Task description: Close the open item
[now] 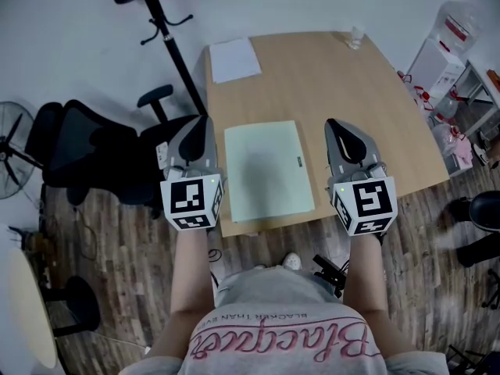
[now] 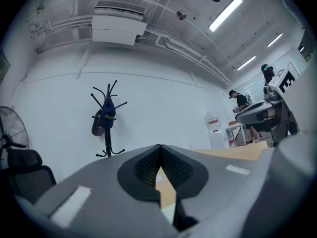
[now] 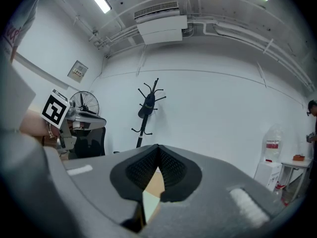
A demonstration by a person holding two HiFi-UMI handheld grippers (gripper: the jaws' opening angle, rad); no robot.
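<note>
pale green folder (image 1: pixel 266 170) lies flat on the wooden table (image 1: pixel 359 108), between the two grippers and near the table's front edge. its long axis runs away from the person, turned slightly off square. a small dark mark sits on its right long edge.

head view only: the full table top, one white sheet (image 1: pixel 234 58) at the far left corner, one small clear cup (image 1: pixel 356 36) at the far edge, one black office chair (image 1: pixel 101 151) left of the table.

gripper views only: ceiling, one ac unit (image 2: pixel 118 28), tube lights, and the dark cap hanging on the coat stand (image 2: pixel 106 123). the folder is just a pale sliver under the pads in the right gripper view.

left gripper view also catches two people standing far off at the right. right gripper view catches one fan (image 3: pixel 84 103) and the other gripper's marker cube.

count: one folder, one sheet, one cup, one coat stand, two grippers.

left gripper (image 1: pixel 201 123): pads meet at the tip, nothing between them. right gripper (image 1: pixel 334 125): same, tips together and empty. both hover beside the folder's long edges.
</note>
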